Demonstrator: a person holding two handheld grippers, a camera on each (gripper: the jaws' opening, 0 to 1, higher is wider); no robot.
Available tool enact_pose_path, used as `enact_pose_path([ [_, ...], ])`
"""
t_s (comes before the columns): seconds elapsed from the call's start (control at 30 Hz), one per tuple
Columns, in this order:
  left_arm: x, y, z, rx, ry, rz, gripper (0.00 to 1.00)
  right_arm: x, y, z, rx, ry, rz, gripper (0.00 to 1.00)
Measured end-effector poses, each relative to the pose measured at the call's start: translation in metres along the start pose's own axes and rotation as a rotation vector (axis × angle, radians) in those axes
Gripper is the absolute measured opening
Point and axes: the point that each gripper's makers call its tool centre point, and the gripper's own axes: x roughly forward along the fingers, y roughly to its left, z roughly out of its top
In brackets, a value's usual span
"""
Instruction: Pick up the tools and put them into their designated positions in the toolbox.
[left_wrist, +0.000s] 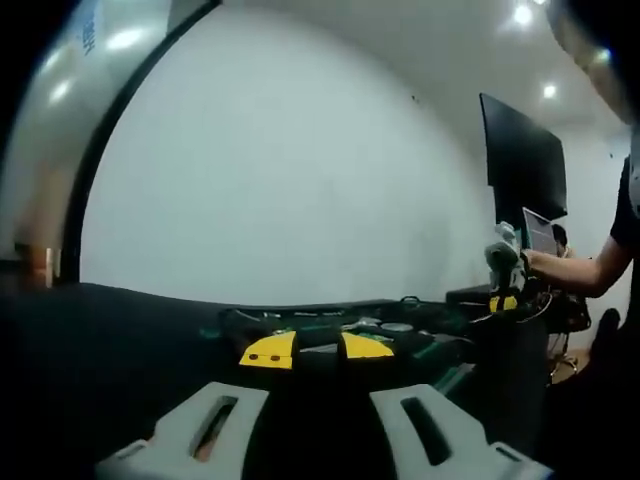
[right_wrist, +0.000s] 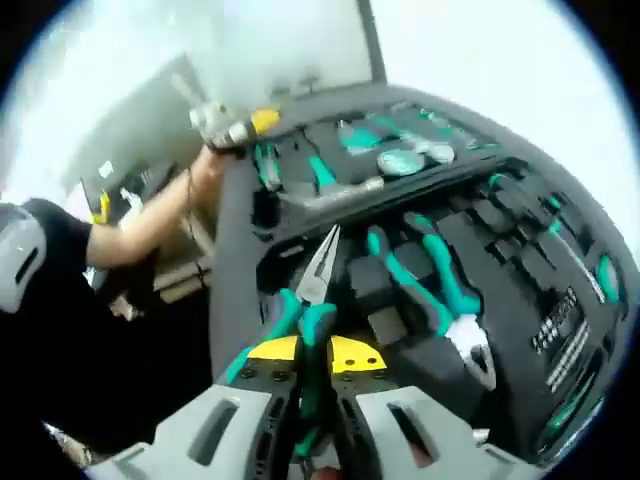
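In the right gripper view, the needle-nose pliers (right_wrist: 312, 290) sit at lower centre, teal handles downward, metal tip pointing toward the upper middle of the frame, over the toolbox (right_wrist: 560, 240). The toolbox is an open dark case with foam cut-outs, filling the right and centre of the frame. A second pair of teal-handled pliers (right_wrist: 430, 280) lies in its recess just right of centre. Further up, a teal-handled screwdriver (right_wrist: 330, 185) and other teal tools rest in their slots. In the left gripper view the toolbox (left_wrist: 330, 322) lies low at centre.
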Motion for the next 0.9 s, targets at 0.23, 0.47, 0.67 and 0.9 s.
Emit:
enact_pose_path([
  [0.23, 0.002, 0.000, -0.003, 0.012, 0.018, 0.006, 0.16, -0.032, -0.084, -0.024, 0.443, -0.008, -0.551, 0.07],
  [0.47, 0.003, 0.012, -0.009, 0.024, 0.036, 0.016, 0.16, -0.028, -0.108, 0.001, 0.316, -0.007, -0.724, 0.08],
  [0.67, 0.004, 0.023, -0.010, 0.018, 0.030, 0.017, 0.16, -0.033, -0.082, 0.008, 0.130, -0.072, -0.644, 0.13],
  [0.9, 0.005, 0.027, -0.011, 0.014, 0.028, 0.012, 0.16, -0.086, -0.082, 0.013, -0.045, -0.215, -0.724, 0.09],
])
